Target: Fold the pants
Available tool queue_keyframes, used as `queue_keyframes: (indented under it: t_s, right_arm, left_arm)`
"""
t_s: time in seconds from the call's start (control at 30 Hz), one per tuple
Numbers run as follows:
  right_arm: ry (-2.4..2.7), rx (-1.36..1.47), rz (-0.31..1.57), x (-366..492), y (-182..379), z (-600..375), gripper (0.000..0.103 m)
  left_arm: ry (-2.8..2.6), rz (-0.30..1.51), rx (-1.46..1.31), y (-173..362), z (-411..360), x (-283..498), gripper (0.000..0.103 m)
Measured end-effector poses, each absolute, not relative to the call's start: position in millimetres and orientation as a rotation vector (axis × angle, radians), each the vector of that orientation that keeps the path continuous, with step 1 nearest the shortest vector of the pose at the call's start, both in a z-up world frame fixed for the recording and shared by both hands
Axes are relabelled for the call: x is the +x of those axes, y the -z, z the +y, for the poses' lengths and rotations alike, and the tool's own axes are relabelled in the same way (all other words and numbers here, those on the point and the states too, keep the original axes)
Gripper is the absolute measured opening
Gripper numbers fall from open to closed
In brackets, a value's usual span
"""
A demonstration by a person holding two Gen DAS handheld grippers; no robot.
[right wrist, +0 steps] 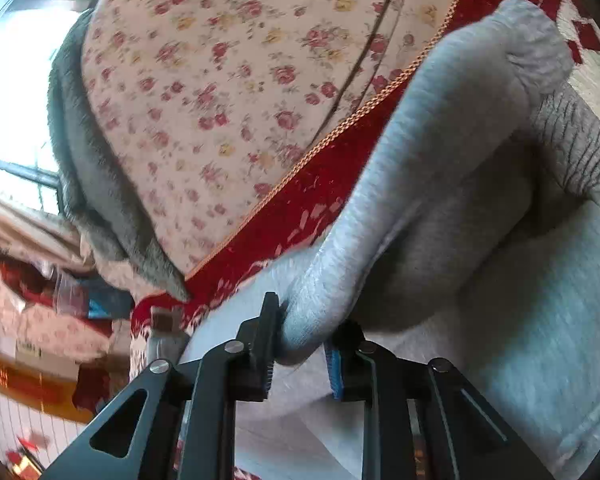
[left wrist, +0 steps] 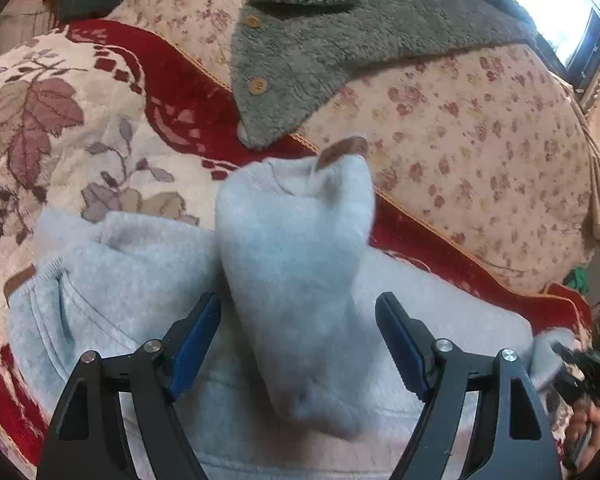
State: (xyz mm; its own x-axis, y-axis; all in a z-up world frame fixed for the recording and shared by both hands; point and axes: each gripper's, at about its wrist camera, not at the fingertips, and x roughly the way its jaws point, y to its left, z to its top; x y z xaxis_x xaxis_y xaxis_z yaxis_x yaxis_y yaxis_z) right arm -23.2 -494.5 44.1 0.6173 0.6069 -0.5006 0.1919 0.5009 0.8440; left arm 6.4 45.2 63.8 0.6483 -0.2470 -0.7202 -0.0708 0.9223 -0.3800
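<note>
Light grey fleece pants (left wrist: 140,280) lie bunched on a red and cream leaf-patterned blanket (left wrist: 80,120). A raised fold of them (left wrist: 296,240), with a brown leather tag (left wrist: 342,152) at its top, stands between the fingers of my left gripper (left wrist: 298,300). That gripper is open and its blue pads do not press the cloth. At the right edge of the left wrist view the right gripper (left wrist: 580,364) shows with a hand behind it. In the right wrist view my right gripper (right wrist: 308,320) is shut on an edge of the pants (right wrist: 420,160), which rises away from it.
A grey-green fleece jacket (left wrist: 300,48) with wooden buttons lies over a rose-print pillow (left wrist: 480,160) beyond the pants. A bright window (left wrist: 560,8) is at the far right. The red blanket border with orange cord (right wrist: 300,208) runs under the pillow (right wrist: 220,80).
</note>
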Motion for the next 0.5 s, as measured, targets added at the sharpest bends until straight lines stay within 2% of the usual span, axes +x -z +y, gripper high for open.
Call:
queue_keyframes:
  t_s: [0.1, 0.13, 0.17, 0.33, 0.5]
  right_arm:
    - [-0.327, 1.063, 0.876, -41, -46, -502, 0.021]
    - [-0.329, 1.059, 0.871, -45, -48, -502, 0.021]
    - [-0.335, 1.051, 0.863, -52, -51, -502, 0.021]
    - [-0.378, 1.084, 0.815, -68, -59, -508, 0.020]
    - [-0.394, 1.117, 0.707, -67, -87, -528, 0.019]
  left_arm:
    - [0.104, 0.869, -0.407, -62, 47, 15, 0.077]
    - [0.118, 0.876, -0.414, -61, 48, 18, 0.058]
    - [0.119, 0.887, -0.407, -61, 47, 21, 0.032]
    - [0.161, 0.889, -0.455, -72, 48, 31, 0.025]
    - [0.239, 0.843, -0.548, -113, 42, 52, 0.024]
